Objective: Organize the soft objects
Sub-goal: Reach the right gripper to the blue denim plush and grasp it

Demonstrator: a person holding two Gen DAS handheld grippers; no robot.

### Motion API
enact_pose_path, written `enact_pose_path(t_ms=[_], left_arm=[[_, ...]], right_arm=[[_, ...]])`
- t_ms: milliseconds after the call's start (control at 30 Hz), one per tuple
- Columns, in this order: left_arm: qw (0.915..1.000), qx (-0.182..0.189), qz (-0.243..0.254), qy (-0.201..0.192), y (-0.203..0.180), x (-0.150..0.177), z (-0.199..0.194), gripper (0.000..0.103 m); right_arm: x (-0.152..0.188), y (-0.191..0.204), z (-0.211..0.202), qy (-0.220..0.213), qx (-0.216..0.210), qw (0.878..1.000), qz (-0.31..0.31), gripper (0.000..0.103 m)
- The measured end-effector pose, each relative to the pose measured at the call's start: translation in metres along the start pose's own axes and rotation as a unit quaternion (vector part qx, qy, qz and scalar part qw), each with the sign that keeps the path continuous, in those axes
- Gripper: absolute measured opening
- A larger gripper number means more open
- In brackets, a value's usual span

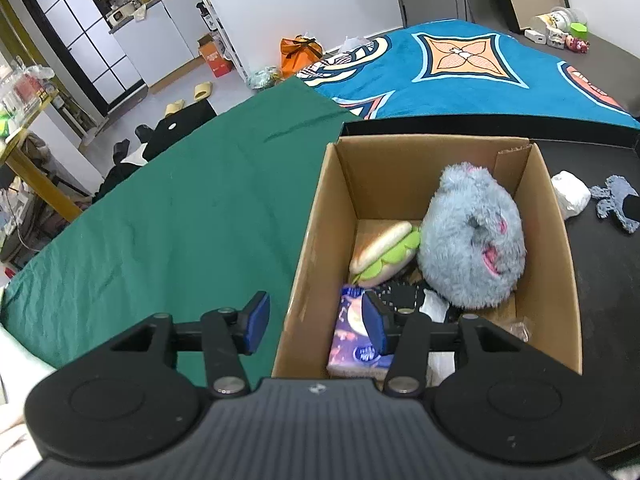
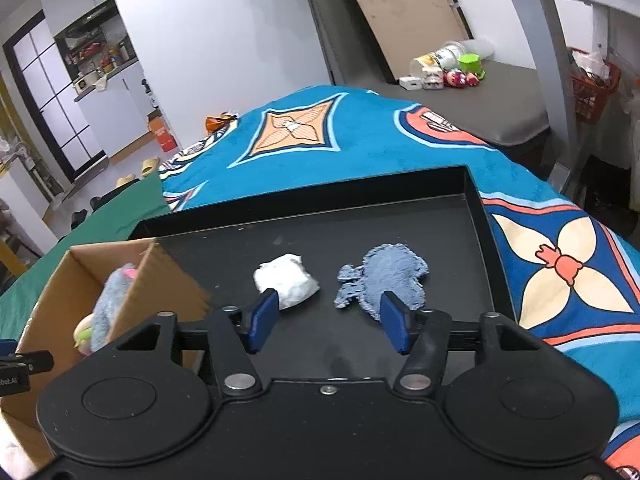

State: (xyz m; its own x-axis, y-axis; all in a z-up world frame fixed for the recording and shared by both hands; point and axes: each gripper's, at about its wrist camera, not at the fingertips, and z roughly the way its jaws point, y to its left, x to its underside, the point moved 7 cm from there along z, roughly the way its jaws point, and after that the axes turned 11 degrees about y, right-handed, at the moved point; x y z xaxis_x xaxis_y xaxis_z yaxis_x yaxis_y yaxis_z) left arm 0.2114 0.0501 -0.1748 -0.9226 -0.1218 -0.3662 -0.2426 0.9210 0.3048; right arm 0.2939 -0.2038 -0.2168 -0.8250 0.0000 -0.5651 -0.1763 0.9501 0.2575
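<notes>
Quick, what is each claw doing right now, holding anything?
Left claw: open, empty, straddling the cardboard box wall.
Right claw: open, empty, over the black tray.

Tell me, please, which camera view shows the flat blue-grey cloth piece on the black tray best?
The right wrist view: the blue-grey cloth piece lies whole and near on the black tray, beside the white bundle. The left wrist view shows it only small, at the right edge, partly cut off by something dark.
</notes>
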Motion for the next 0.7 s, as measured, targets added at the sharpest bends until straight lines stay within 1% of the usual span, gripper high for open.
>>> enact_pose_path(t_ms=[200,467,700], left_arm=[[0.9999,-0.013,0.004,0.002,-0.007,-0.006,0.007,0.056],[0.9996,-0.028,0.008,0.008,-0.011,-0.011,0.015,0.056],[0.9992,-0.037,0.005,0.016,-0.009,-0.015,0.023,0.056]], right_arm=[[-0.007,-0.02,0.014,0.005,0.003,1.0,0.023,0.059],[-0.012,-0.042,0.034,0.015,0.001,0.999,0.043,0.059],[-0.015,-0.044,0.044,0.011,0.001,0.999,0.031,0.058]])
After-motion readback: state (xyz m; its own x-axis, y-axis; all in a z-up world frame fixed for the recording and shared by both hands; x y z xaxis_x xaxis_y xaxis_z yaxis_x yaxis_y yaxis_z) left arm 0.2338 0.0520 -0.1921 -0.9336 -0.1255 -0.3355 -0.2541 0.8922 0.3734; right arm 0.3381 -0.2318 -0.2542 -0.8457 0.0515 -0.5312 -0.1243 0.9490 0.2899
